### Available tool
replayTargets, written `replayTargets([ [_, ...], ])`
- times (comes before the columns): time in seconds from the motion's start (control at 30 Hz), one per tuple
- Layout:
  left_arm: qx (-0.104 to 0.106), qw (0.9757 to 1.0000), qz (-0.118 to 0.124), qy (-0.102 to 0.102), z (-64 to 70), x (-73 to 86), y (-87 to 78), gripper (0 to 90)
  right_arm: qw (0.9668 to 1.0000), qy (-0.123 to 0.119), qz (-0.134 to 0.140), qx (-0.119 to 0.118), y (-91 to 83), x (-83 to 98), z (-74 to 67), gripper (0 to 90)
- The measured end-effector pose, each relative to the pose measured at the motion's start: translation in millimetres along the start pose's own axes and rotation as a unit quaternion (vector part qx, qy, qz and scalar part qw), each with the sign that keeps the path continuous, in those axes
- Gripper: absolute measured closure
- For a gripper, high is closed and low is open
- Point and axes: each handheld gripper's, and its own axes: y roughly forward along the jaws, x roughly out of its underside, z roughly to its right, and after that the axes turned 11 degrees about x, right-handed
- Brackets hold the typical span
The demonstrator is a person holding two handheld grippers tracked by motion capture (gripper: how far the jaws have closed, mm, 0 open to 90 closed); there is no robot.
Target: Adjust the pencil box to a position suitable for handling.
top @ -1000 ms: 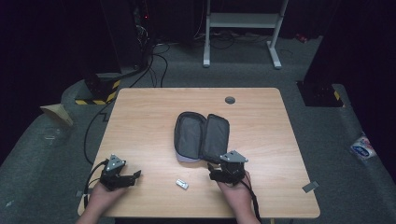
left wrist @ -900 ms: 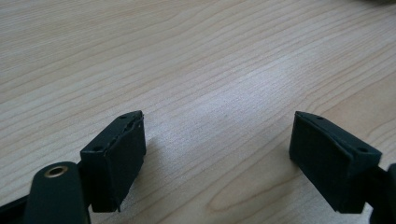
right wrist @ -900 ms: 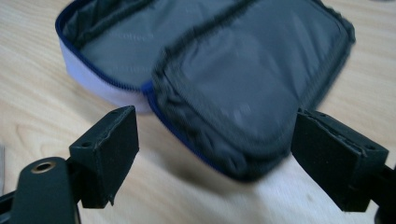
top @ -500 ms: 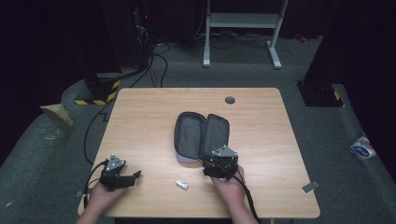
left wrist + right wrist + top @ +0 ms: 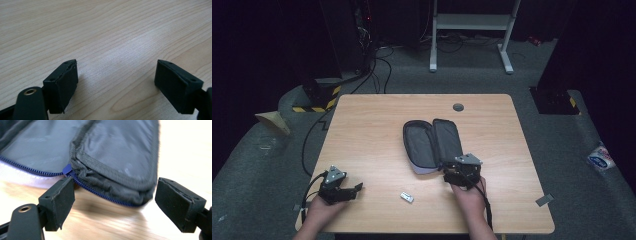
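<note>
Over the last second the right gripper [image 5: 451, 176] has slid from the lower right of centre up to the near end of the open case [image 5: 432, 144], which lies mid-table in the high view; in its own view its jaws stand apart, straddling the case's right flap [image 5: 117, 157], so it looks ready to pinch that flap. The left gripper [image 5: 357, 188] has stayed at lower left, jaws apart over bare table [image 5: 105, 32], and the small white piece [image 5: 407, 197] lies untouched at lower centre

A light wooden rectangular table [image 5: 377, 125] carries an open grey zipped fabric case [image 5: 432, 145]. A small silver-white flat object [image 5: 407, 197] lies near its front edge.
</note>
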Motion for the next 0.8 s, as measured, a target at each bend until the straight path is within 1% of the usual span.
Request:
replayTargets([
  [0.1,0.000,1.0000,0.000,0.000,0.0,0.0,0.0,19.2,0.9997,0.023,-0.003,0.010,1.3,2.8,18.1,18.8],
  [0.13,0.000,1.0000,0.000,0.000,0.0,0.0,0.0,19.3,0.9997,0.023,-0.003,0.010,1.3,2.8,18.1,18.8],
  [0.17,0.000,1.0000,0.000,0.000,0.0,0.0,0.0,19.3,0.9995,0.031,-0.005,0.012,1.4,3.9,23.9,19.3],
  [0.2,0.000,1.0000,0.000,0.000,0.0,0.0,0.0,19.3,0.9989,0.045,-0.006,0.015,1.1,6.4,34.9,20.3],
  [0.23,0.000,1.0000,0.000,0.000,0.0,0.0,0.0,19.2,0.9988,0.046,-0.004,0.015,0.7,7.0,37.8,20.7],
  [0.27,0.000,1.0000,0.000,0.000,0.0,0.0,0.0,19.2,0.9988,0.046,-0.004,0.015,0.7,7.0,37.8,20.7],
  [0.3,0.000,1.0000,0.000,0.000,0.0,0.0,0.0,19.2,0.9984,0.055,0.001,0.011,-3.6,6.9,40.9,22.6],
  [0.33,0.000,1.0000,0.000,0.000,0.0,0.0,0.0,19.2,0.9985,0.053,0.008,0.008,-6.3,6.3,40.1,23.6],
  [0.37,0.000,1.0000,0.000,0.000,0.0,0.0,0.0,19.2,0.9985,0.054,0.013,0.004,-9.3,5.5,37.4,24.2],
  [0.43,0.000,1.0000,0.000,0.000,0.0,0.0,0.0,19.2,0.9988,0.044,0.020,-0.008,-13.1,2.9,29.8,25.4],
  [0.47,0.000,1.0000,0.000,0.000,0.0,0.0,0.0,19.2,0.9988,0.044,0.020,-0.008,-13.1,2.9,29.8,25.4],
  [0.5,0.000,1.0000,0.000,0.000,0.0,0.0,0.0,19.2,0.9988,0.040,0.025,-0.016,-14.6,1.6,25.2,26.2],
  [0.53,0.000,1.0000,0.000,0.000,0.0,0.0,0.0,19.3,0.9985,0.038,0.029,-0.026,-16.9,-0.2,18.6,27.0],
  [0.67,0.000,1.0000,-0.001,0.001,0.0,0.0,-0.1,19.3,0.9971,0.018,0.040,-0.062,-22.3,-7.3,-5.8,29.6],
  [0.7,-0.001,1.0000,-0.001,0.001,0.1,-0.1,-0.1,19.3,0.9953,0.007,0.047,-0.084,-23.8,-11.7,-20.0,32.4],
  [0.77,-0.001,1.0000,-0.001,0.001,0.0,-0.1,-0.1,19.3,0.9934,-0.001,0.046,-0.105,-22.5,-15.9,-33.8,33.9],
  [0.8,-0.001,1.0000,-0.001,0.001,0.0,-0.1,-0.1,19.3,0.9934,-0.001,0.046,-0.105,-22.5,-15.9,-33.8,33.9],
])
